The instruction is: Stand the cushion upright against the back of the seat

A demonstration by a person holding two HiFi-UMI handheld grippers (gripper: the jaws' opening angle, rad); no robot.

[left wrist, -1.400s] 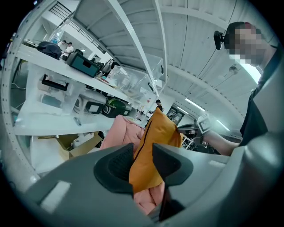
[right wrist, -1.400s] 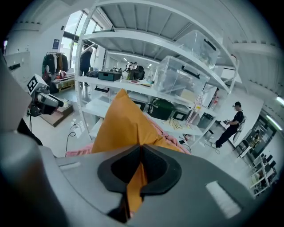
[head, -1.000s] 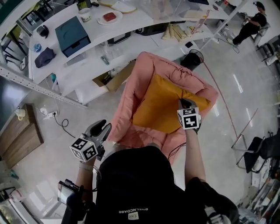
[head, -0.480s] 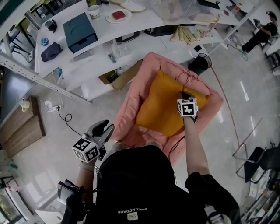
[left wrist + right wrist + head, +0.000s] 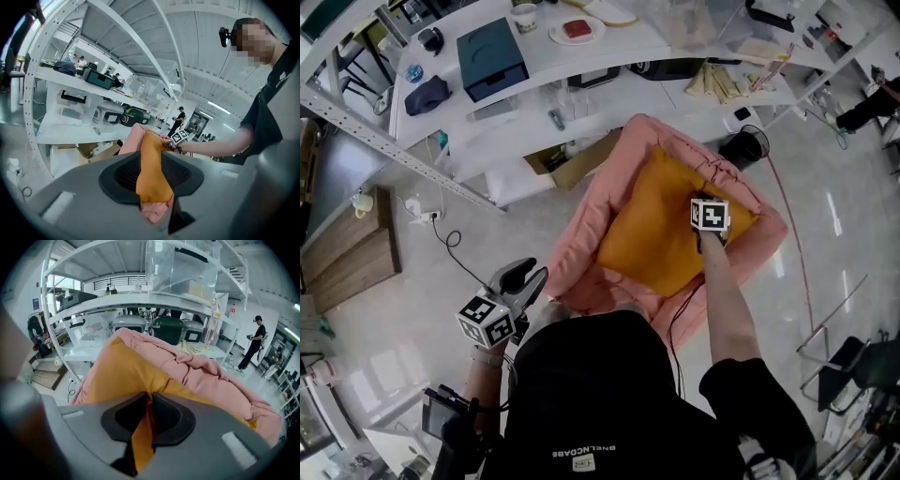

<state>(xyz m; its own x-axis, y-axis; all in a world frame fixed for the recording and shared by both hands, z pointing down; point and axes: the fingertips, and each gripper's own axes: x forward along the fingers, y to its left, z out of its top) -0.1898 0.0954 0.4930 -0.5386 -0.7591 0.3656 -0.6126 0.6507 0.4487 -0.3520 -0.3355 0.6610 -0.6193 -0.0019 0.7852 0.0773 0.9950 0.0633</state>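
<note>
An orange cushion [image 5: 652, 225] lies tilted in a pink padded seat [image 5: 591, 202], its far edge near the seat's back. My right gripper [image 5: 705, 199] is at the cushion's far right corner. In the right gripper view the jaws [image 5: 149, 404] pinch a fold of the cushion [image 5: 122, 376] and are opening, with the seat's back [image 5: 201, 376] just behind. My left gripper [image 5: 520, 278] hangs open and holds nothing, off the seat's near left corner. It points toward the cushion [image 5: 150, 159], which shows far off between its jaws [image 5: 152, 173].
White benches and shelving curve behind the seat, carrying a teal box [image 5: 492, 54]. A cardboard box [image 5: 572, 159] and a black round bin [image 5: 748, 145] sit on the floor by the seat's back. A cable [image 5: 441, 239] runs at left, and a chair frame [image 5: 844, 366] stands at right.
My right gripper has pushed away from me toward the seat's back, taking the cushion's corner with it. The left gripper has stayed put.
</note>
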